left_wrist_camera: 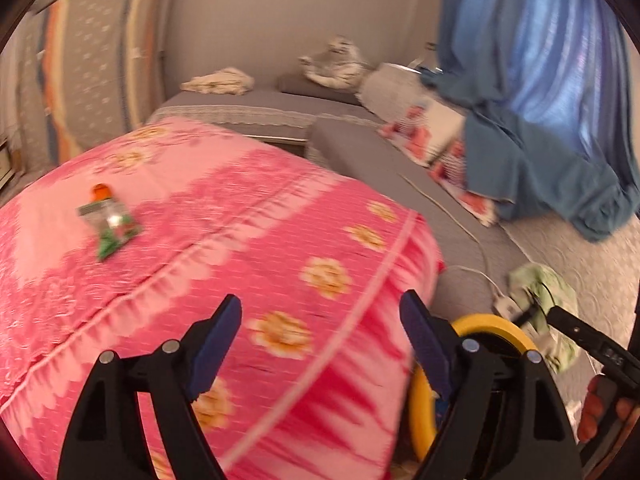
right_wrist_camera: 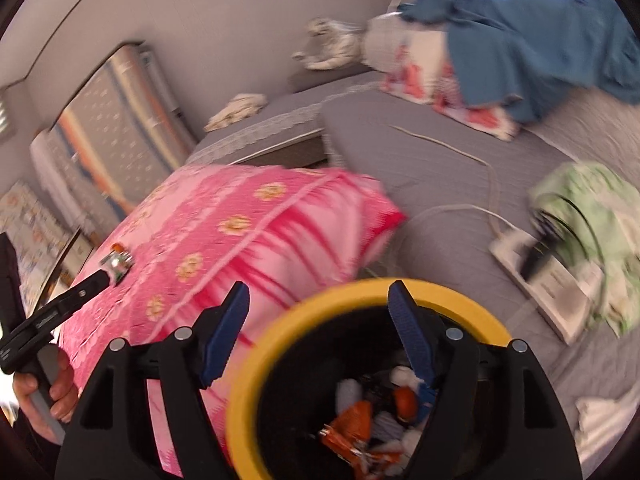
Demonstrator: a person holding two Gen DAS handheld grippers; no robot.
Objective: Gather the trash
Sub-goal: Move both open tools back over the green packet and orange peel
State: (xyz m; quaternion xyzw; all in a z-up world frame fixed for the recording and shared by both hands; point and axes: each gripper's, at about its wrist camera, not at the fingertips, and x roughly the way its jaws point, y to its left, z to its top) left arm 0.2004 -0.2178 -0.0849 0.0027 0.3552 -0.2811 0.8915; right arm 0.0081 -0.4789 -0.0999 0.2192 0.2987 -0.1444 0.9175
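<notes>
A crumpled green and silver wrapper (left_wrist_camera: 109, 218) with an orange bit at its top lies on the pink flowered quilt (left_wrist_camera: 240, 220), far ahead and to the left of my left gripper (left_wrist_camera: 320, 304). That gripper is open with nothing between its fingers. In the right wrist view my right gripper (right_wrist_camera: 318, 292) is open and empty, above a black bin with a yellow rim (right_wrist_camera: 360, 292). The bin holds orange wrappers and white scraps (right_wrist_camera: 360, 428). The wrapper (right_wrist_camera: 117, 263) shows there too, just beyond a finger (right_wrist_camera: 80, 292) of the left gripper.
A grey mattress (right_wrist_camera: 420, 168) runs behind and right of the quilt. On it lie a white power strip (right_wrist_camera: 536, 268) with its cable and a green cloth (right_wrist_camera: 592, 208). A blue curtain (left_wrist_camera: 540, 80) hangs at the right. A striped mattress (left_wrist_camera: 92, 68) leans on the wall.
</notes>
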